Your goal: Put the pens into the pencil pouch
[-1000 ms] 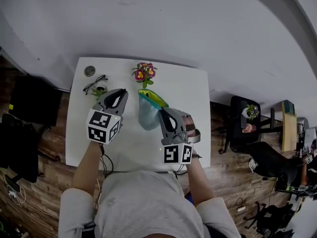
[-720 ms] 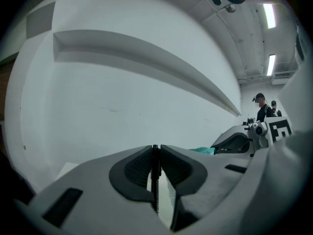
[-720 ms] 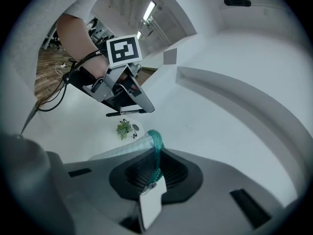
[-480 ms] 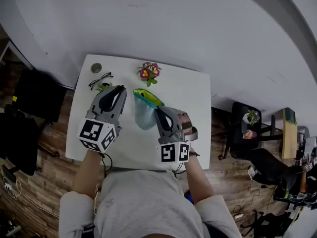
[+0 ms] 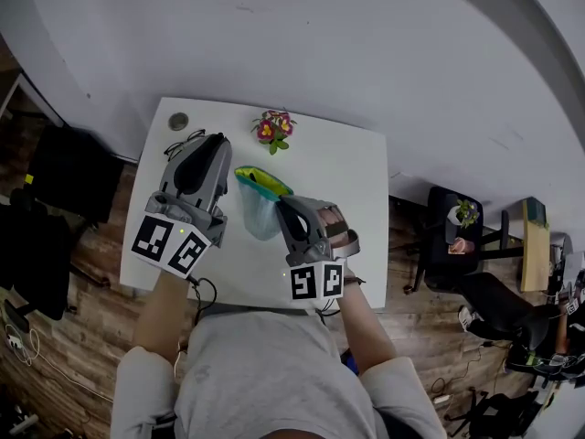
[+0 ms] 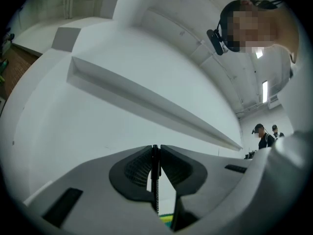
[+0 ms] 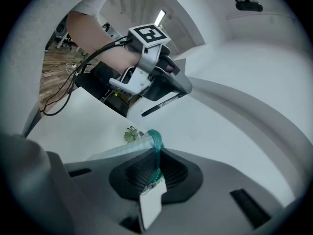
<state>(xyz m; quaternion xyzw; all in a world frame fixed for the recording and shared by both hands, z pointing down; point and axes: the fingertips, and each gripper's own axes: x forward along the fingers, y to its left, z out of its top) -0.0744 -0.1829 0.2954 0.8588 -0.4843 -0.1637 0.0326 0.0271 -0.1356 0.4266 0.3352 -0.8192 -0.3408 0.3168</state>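
My left gripper (image 5: 216, 143) is raised over the left part of the white table (image 5: 352, 176) and tilts upward. It is shut on a thin black pen (image 6: 156, 180), which the right gripper view shows sticking out sideways as the pen (image 7: 164, 103). The pencil pouch (image 5: 254, 210) is translucent pale blue with a green and yellow rim. It hangs mouth up just right of the left gripper. My right gripper (image 5: 283, 207) is shut on the pouch's teal zipper edge (image 7: 155, 148). The pen is outside the pouch, above and to the left of its mouth.
A small pot of pink flowers (image 5: 272, 126) stands at the table's far edge. Black glasses (image 5: 183, 143) and a small round disc (image 5: 178, 121) lie at the far left corner. A tiny green plant (image 7: 130, 135) sits near the pouch. A black chair (image 5: 452, 227) stands to the right.
My left gripper has risen and tipped upward with the pen in it. The right gripper and the pouch have shifted a little to the left.
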